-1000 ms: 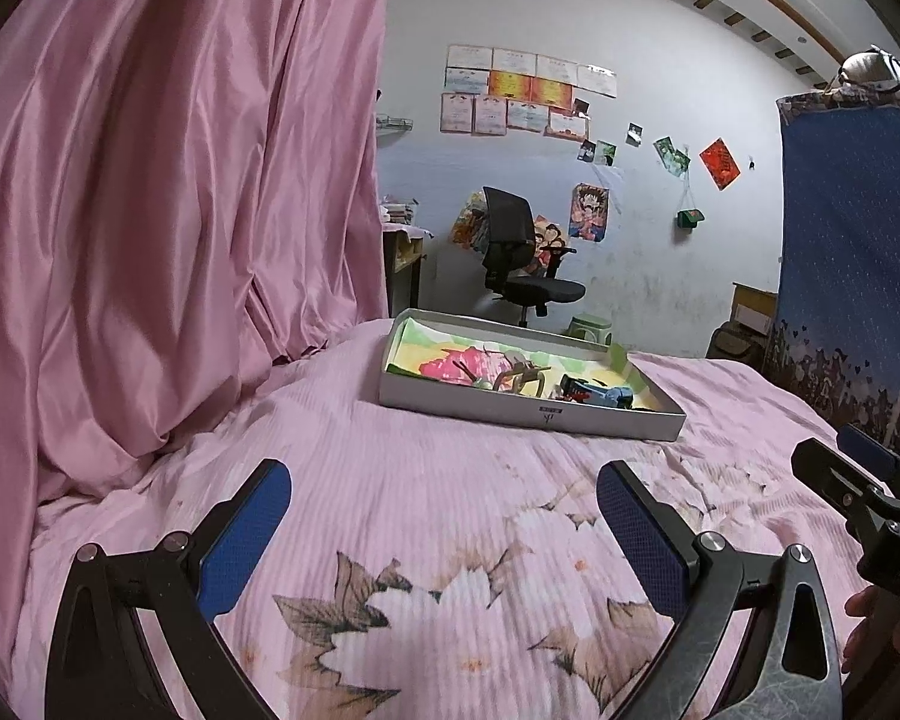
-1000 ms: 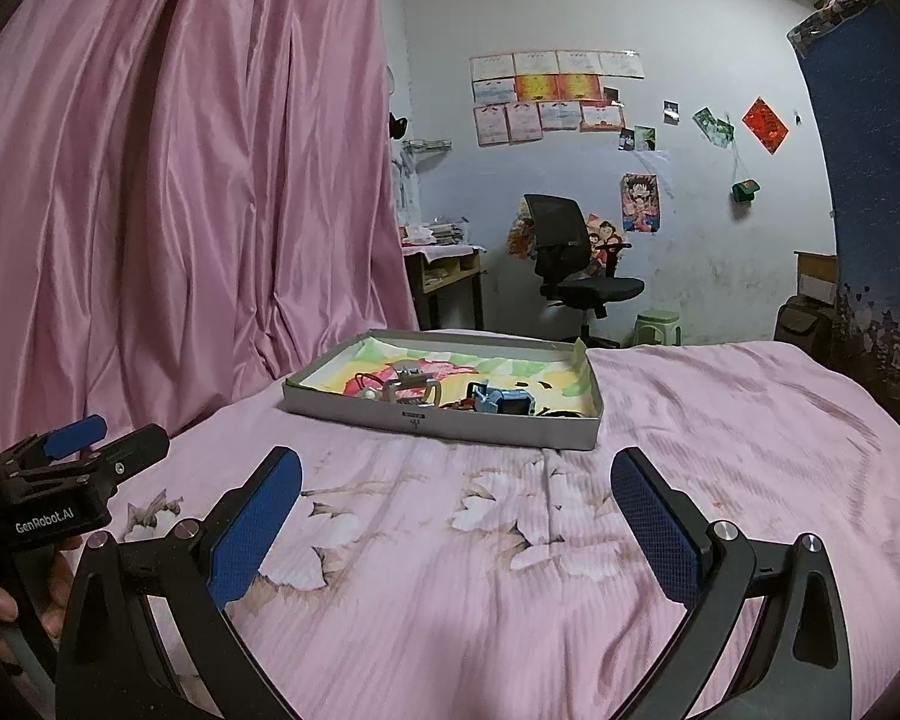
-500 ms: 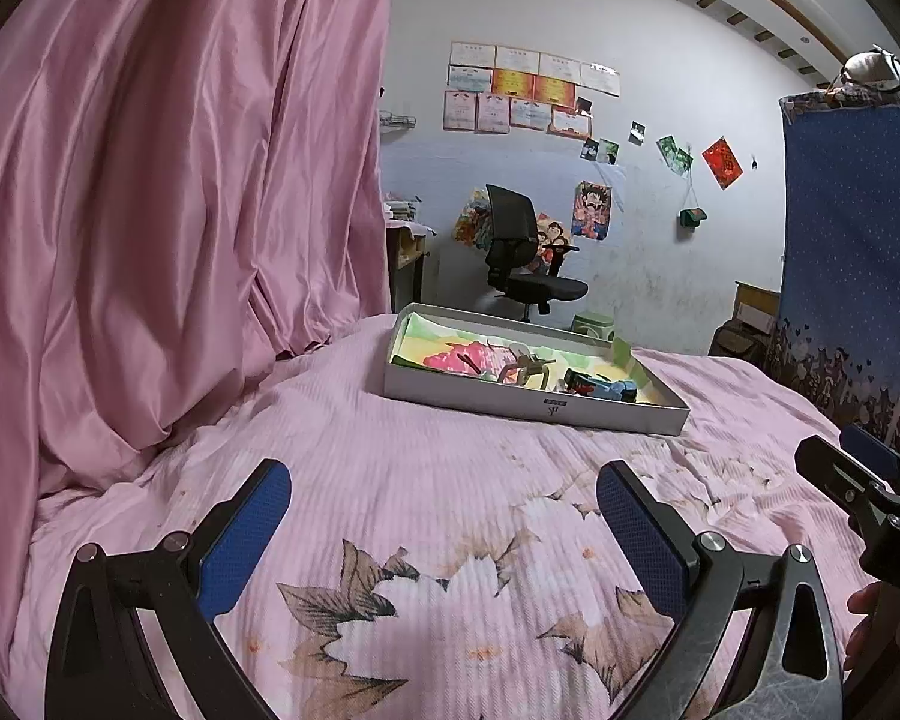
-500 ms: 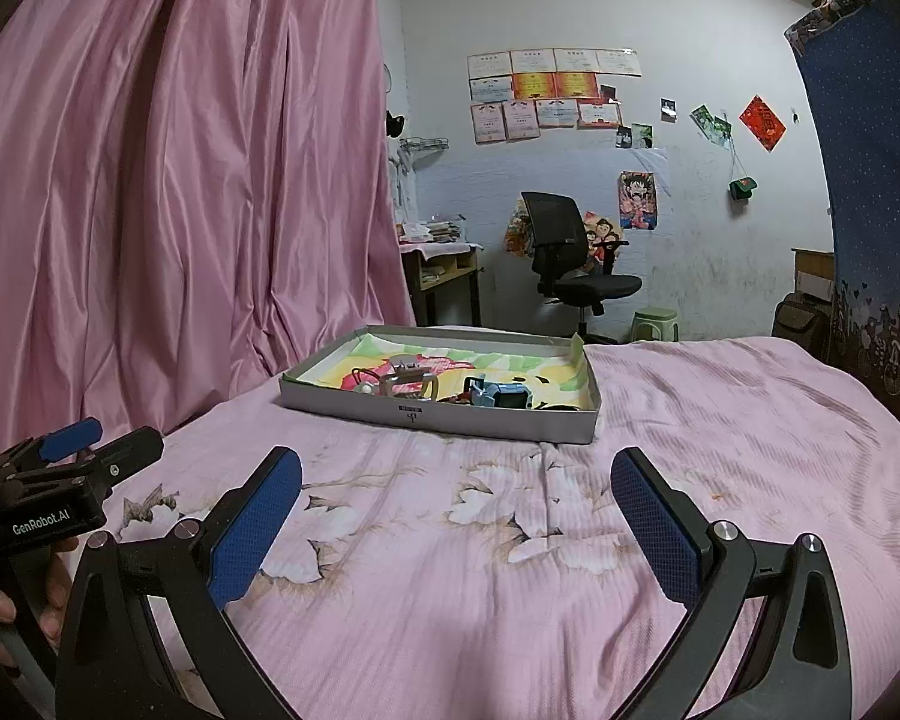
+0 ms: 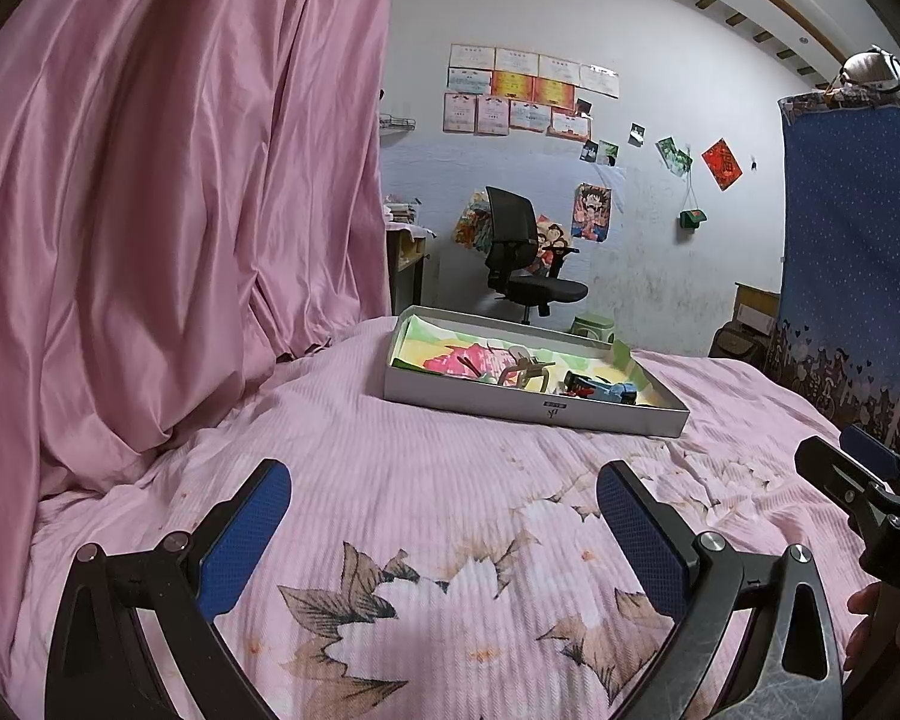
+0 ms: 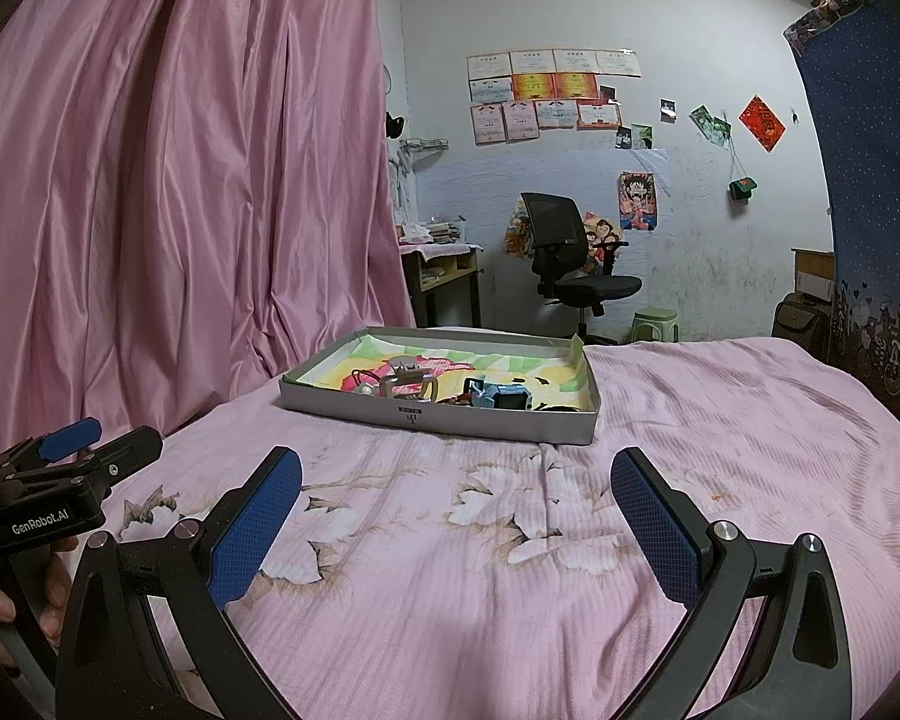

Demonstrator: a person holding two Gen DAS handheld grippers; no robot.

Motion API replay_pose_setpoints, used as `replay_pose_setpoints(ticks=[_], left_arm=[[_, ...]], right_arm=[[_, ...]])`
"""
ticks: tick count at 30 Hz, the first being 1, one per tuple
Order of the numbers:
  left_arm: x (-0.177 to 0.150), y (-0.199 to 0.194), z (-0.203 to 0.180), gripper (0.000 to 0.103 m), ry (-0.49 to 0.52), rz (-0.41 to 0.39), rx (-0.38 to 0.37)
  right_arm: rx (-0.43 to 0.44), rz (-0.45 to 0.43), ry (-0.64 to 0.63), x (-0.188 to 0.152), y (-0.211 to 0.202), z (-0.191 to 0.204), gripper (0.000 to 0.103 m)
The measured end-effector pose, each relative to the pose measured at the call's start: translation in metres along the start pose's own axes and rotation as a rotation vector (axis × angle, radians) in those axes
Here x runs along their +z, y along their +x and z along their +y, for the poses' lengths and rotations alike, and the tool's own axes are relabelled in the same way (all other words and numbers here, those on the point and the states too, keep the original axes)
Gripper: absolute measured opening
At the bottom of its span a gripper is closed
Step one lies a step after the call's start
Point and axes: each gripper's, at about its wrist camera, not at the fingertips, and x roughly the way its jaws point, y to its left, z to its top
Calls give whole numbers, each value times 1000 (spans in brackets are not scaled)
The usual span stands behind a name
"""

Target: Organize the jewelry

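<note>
We judge the organizing not yet begun: the jewelry pieces lie jumbled inside the shallow tray on the bed. Our left claw and right claw hover low before the tray, well short of it, both spread wide and empty.

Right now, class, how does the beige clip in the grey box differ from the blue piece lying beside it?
The beige clip is pale tan; the blue piece is grey-blue. The beige clip sits near the box's middle; the blue piece lies to its right. The beige clip rises higher above the front wall than the blue piece. Both rest inside the grey box, and neither is held.
</note>
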Motion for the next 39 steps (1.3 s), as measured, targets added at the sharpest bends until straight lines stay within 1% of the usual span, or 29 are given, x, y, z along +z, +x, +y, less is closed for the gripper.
replay_pose_setpoints(ticks=[16, 23, 26, 39], left_arm=[[-1, 0, 0, 103, 1, 1, -3], [1, 2, 3, 103, -1, -9, 20], [2, 4, 6, 103, -9, 2, 7], [0, 8, 6, 103, -15, 14, 25]], right_arm=[[1, 0, 1, 0, 0, 0, 102], [1, 2, 1, 0, 0, 0, 102], [1, 3, 1, -1, 0, 0, 102], [1, 5, 1, 0, 0, 0, 102]])
